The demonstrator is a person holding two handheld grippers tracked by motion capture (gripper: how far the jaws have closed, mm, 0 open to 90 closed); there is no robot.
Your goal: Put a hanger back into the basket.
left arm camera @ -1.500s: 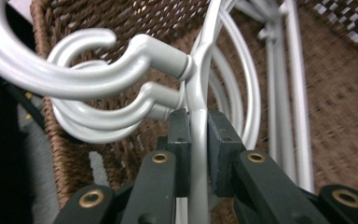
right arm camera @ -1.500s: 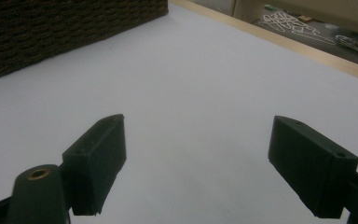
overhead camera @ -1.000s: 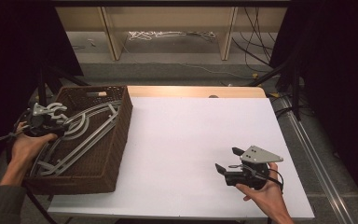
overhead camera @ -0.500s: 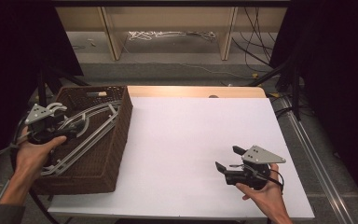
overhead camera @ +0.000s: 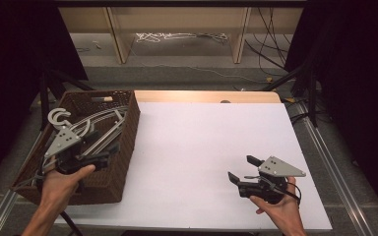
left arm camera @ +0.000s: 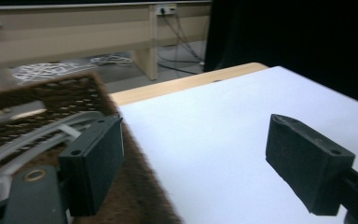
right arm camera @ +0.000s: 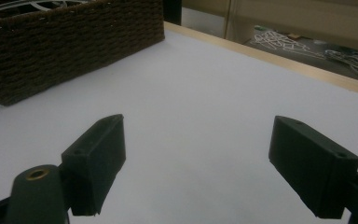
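Jaws of the left gripper (overhead camera: pixel 109 156) have just been opening, empty above the basket (overhead camera: pixel 123 147); right gripper (overhead camera: pixel 241 169), right of the basket, gapes empty too.

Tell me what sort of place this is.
Probably a lab or workshop recording station, not a home: a white-topped worktable between black curtains, loose cables on the floor behind, and a dark brown woven wicker basket of grey plastic clothes hangers as test props.
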